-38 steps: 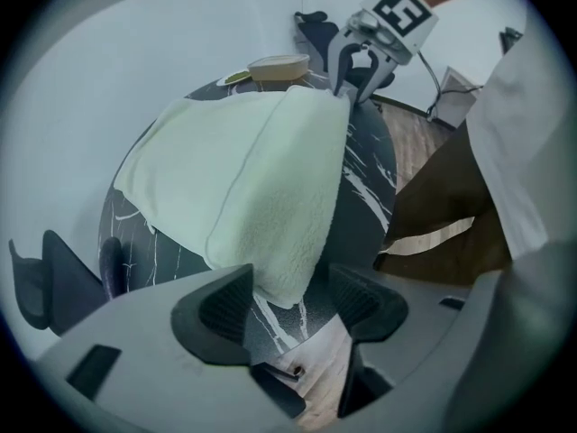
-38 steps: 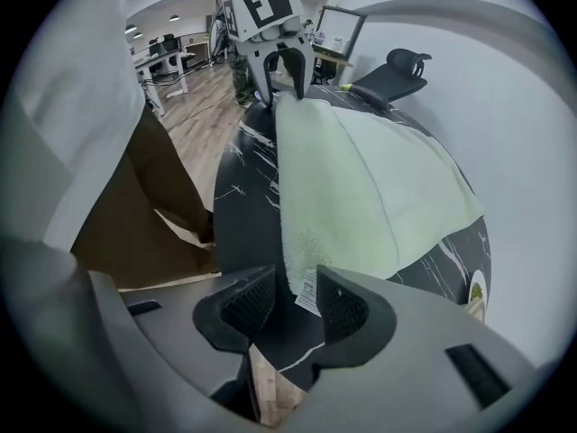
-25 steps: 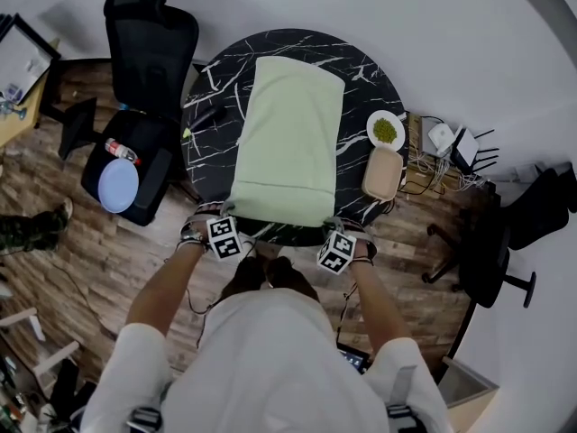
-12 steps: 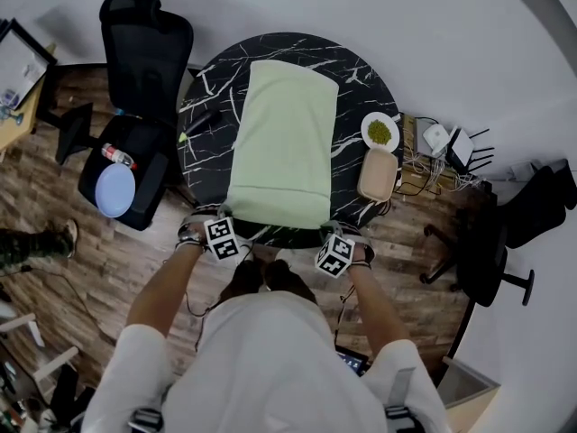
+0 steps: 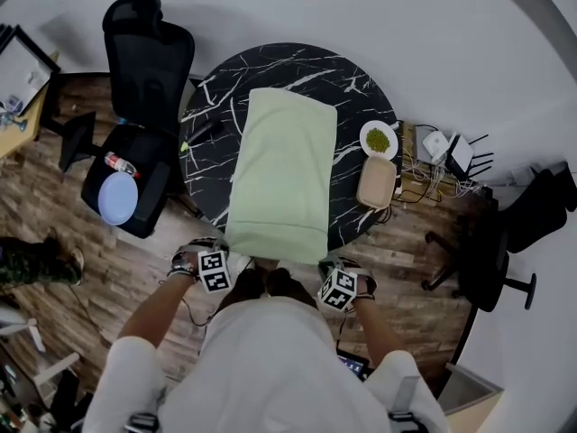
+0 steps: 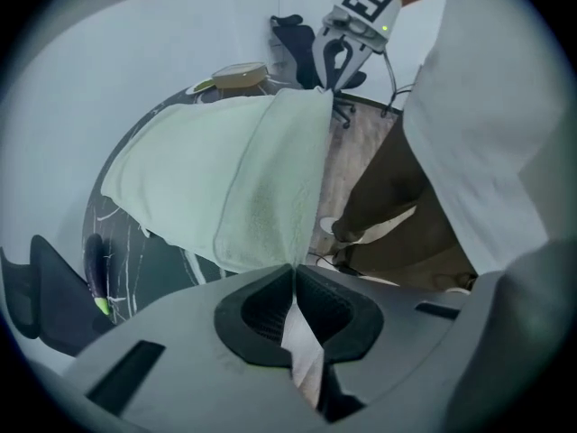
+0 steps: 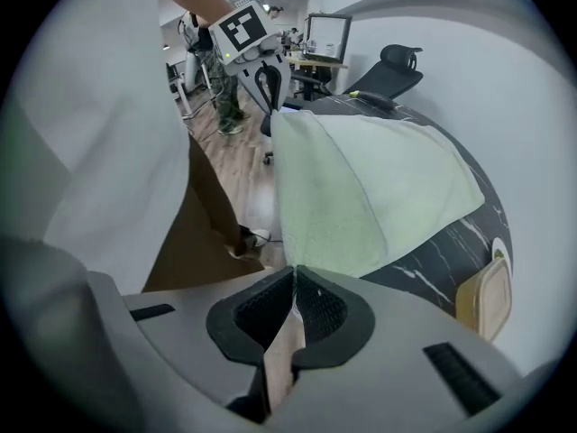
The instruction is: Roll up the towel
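Note:
A pale green towel (image 5: 281,174) lies lengthwise on the round black marble table (image 5: 361,88), and its near edge hangs past the table's front rim. My left gripper (image 5: 227,253) is shut on the towel's near left corner, my right gripper (image 5: 326,263) on the near right corner. In the left gripper view the towel (image 6: 234,170) runs up from the pinched jaws (image 6: 293,273) to the right gripper (image 6: 330,84). The right gripper view shows the towel (image 7: 370,188) pinched between its closed jaws (image 7: 295,273), and the left gripper (image 7: 269,97) at the far corner.
On the table's right side sit a white plate of green food (image 5: 378,139) and a beige container (image 5: 376,183). A dark pen (image 5: 203,133) lies at its left. A black office chair (image 5: 140,79) holds a blue disc (image 5: 117,197). Cables and boxes (image 5: 446,152) lie on the floor.
Both grippers have drawn back toward me, and the towel has slid with them toward the table's near rim, its front edge now lifted past it.

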A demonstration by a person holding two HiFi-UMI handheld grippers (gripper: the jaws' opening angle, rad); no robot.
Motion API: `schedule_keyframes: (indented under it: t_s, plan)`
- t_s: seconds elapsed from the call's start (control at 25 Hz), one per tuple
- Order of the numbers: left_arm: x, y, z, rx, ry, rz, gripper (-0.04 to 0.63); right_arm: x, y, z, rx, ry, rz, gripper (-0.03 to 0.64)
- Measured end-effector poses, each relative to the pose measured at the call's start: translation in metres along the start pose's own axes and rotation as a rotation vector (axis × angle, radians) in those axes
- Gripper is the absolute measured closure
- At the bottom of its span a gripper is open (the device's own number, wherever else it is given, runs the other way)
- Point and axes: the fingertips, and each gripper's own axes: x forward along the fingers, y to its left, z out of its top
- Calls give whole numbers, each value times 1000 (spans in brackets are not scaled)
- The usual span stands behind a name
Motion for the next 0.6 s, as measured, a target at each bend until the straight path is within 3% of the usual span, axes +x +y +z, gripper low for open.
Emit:
schedule_keyframes:
  t_s: [0.2, 0.32, 0.44, 0.6]
  plan:
    - [-8, -55, -6, 59, 5, -94, 586, -6, 52, -17, 21, 21, 111, 611]
    - [-9, -66, -7, 57, 2, -113, 586, -9, 63, -17, 41, 11, 125, 611]
    - [-18, -51, -2, 37, -5, -88, 586, -23, 47, -8, 58, -21, 91, 611]
    - [-40, -4, 8, 10, -29, -8, 585, -51, 2, 11, 157, -108, 49, 611]
